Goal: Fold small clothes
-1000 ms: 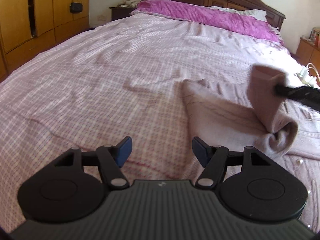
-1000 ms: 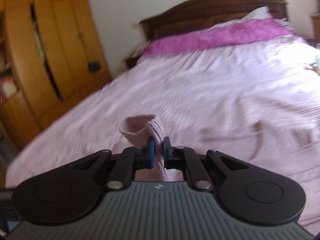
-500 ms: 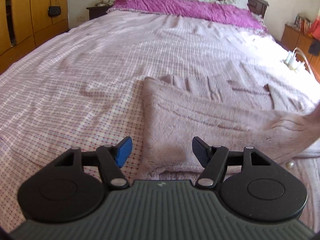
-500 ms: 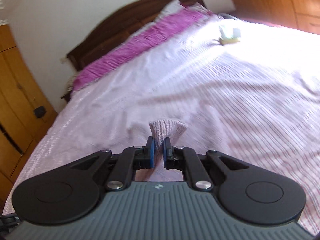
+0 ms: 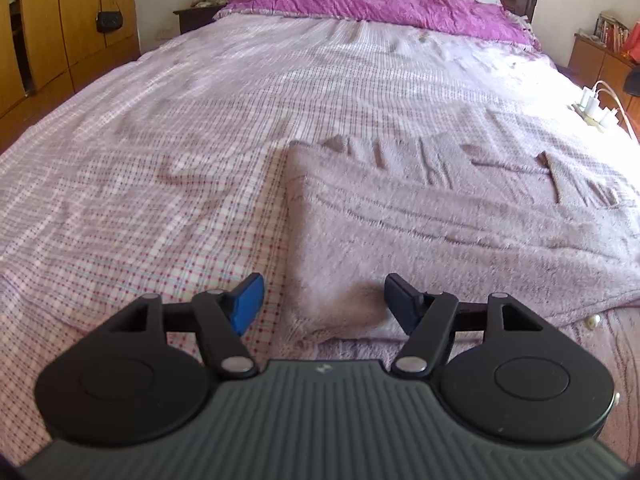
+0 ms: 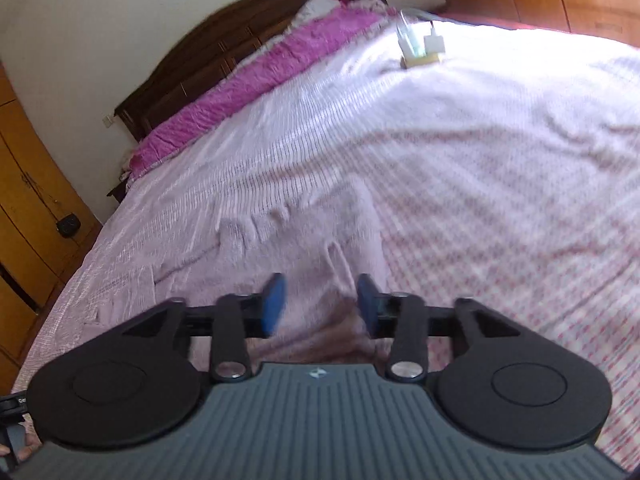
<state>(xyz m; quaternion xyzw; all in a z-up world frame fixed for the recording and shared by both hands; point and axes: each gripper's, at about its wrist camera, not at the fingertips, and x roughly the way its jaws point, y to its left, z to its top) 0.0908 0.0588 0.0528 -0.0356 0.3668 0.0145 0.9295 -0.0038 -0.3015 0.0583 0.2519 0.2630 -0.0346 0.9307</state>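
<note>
A fuzzy pale pink knit garment (image 5: pixel 440 220) lies spread flat on the checked bedspread (image 5: pixel 160 184), its near left corner reaching between my left fingers. My left gripper (image 5: pixel 322 304) stands open just above that corner, holding nothing. In the right wrist view the same garment (image 6: pixel 304 232) stretches away from the camera, with a sleeve end lying under the fingers. My right gripper (image 6: pixel 320 304) is open over it, the cloth free of the blue pads (image 6: pixel 274 304). The right view is blurred by motion.
Magenta pillows (image 5: pixel 380 4) and a dark wooden headboard (image 6: pixel 224 44) close off the far end of the bed. A power strip with white chargers (image 5: pixel 592 110) lies near the bed's right edge. Wooden wardrobes (image 5: pixel 48 24) line the left wall.
My right gripper has opened and let the sleeve go; the sleeve now lies on the garment. The left gripper came closer to the garment's near corner and stayed open.
</note>
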